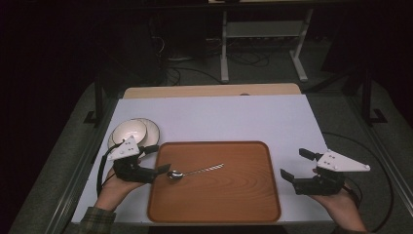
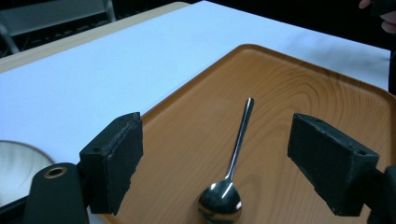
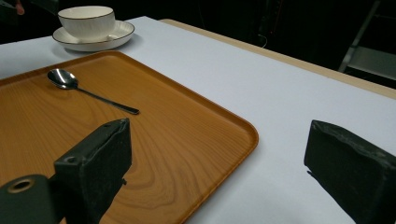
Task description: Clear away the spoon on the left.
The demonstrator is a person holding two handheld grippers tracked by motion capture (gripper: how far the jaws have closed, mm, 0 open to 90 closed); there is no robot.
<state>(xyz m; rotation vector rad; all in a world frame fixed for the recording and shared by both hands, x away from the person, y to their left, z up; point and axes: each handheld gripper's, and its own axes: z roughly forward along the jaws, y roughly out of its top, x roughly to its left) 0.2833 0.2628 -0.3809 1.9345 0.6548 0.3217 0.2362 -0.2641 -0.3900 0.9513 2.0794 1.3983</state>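
A metal spoon (image 1: 194,171) (image 2: 227,179) (image 3: 84,88) lies on the wooden tray (image 1: 229,204) (image 2: 299,88) (image 3: 196,140), its bowl toward the left edge. My left gripper (image 1: 156,158) (image 2: 229,163) stands open at the tray's left edge, its jaws either side of the spoon's bowl without touching it. My right gripper (image 1: 295,165) (image 3: 224,177) is open over the white table to the right of the tray, holding nothing. A white cup on a saucer (image 1: 131,131) (image 3: 88,25) sits off the tray's far left corner.
The white table top (image 1: 219,117) has bare room behind and to the right of the tray. A wooden strip (image 1: 209,90) runs along its far edge. Beyond it stand desk legs (image 1: 224,48) and cables on the floor.
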